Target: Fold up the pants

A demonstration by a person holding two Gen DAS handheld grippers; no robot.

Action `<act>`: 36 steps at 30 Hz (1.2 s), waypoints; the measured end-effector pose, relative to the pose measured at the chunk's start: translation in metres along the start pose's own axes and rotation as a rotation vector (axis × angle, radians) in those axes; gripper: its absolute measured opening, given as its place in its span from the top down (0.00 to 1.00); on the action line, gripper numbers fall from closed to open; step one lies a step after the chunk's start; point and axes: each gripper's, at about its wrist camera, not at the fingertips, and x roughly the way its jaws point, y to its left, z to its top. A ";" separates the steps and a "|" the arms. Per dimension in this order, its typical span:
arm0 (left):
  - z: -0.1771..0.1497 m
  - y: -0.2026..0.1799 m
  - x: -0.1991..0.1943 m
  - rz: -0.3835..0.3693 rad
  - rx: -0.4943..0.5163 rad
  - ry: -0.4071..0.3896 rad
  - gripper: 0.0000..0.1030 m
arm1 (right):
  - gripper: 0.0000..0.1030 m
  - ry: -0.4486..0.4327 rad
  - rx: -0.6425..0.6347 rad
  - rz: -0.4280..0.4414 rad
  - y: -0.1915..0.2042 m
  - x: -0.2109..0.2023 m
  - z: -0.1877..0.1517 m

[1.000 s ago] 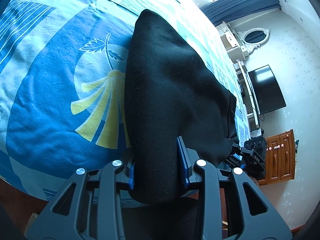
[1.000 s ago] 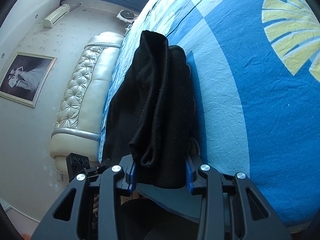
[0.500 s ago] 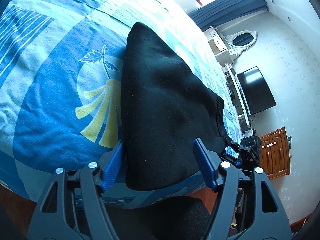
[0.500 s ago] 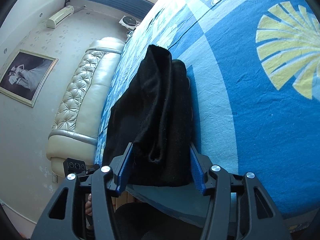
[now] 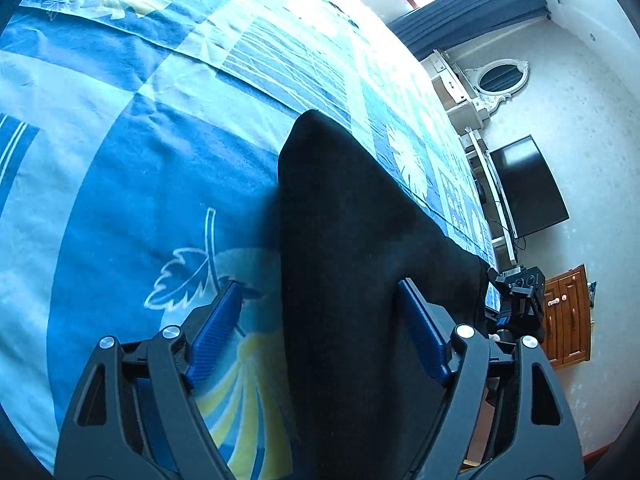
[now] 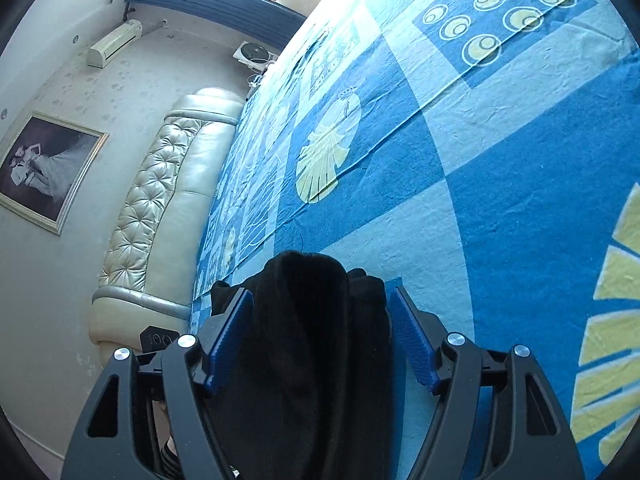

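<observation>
I have both grippers at the near edge of the bed, each straddling one end of the black pants, which lie folded into a thick band on the blue patterned bedspread.

In the left wrist view the pants run from 6 o'clock up to a rounded corner at about 12 o'clock of centre, then slope away toward 3 o'clock, where the other gripper shows. My left gripper has its jaws opening: the left pad stands clear over the bedspread, and the right pad has cloth beside it but does not pinch it. So nothing is gripped there.

In the right wrist view the bunched end of the pants fills the space from centre down to 6 o'clock. My right gripper is also opening; its pads flank the bundle closely, and I judge they are no longer pressing, though the cloth bulges right up to them.

Handling, as I read it: soft, limp knit, fairly thick, several layers deep, light enough for 1 pinch but prone to sag and slide apart if taken by only the top layer. The dull surface should give the ribbed pads good hold. For a further fold I would take hold at the 2 end corners of the band, biting through all layers, and I would keep both ends level so the stack does not skew.
</observation>
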 end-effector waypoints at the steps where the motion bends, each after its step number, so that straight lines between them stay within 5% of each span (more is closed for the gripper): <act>1: 0.005 -0.001 0.003 -0.006 0.001 0.002 0.22 | 0.32 0.010 0.000 0.002 -0.001 0.004 0.000; 4: 0.014 -0.003 0.011 -0.024 0.017 0.011 0.22 | 0.32 0.036 -0.033 0.014 0.001 0.013 -0.001; 6: 0.015 -0.004 0.017 -0.034 0.035 0.037 0.57 | 0.51 0.060 -0.053 -0.005 0.003 0.018 -0.004; 8: 0.012 -0.007 0.020 -0.016 0.049 0.035 0.64 | 0.62 0.061 -0.058 0.013 0.002 0.020 -0.004; 12: 0.012 -0.017 0.012 0.014 0.100 0.011 0.77 | 0.68 0.039 -0.073 0.024 0.007 0.016 -0.005; 28: 0.114 -0.018 0.034 0.131 0.130 -0.027 0.80 | 0.71 -0.044 -0.087 0.071 0.028 0.066 0.075; 36: 0.124 -0.004 0.050 0.129 0.128 -0.016 0.77 | 0.71 -0.025 -0.021 0.091 0.000 0.079 0.081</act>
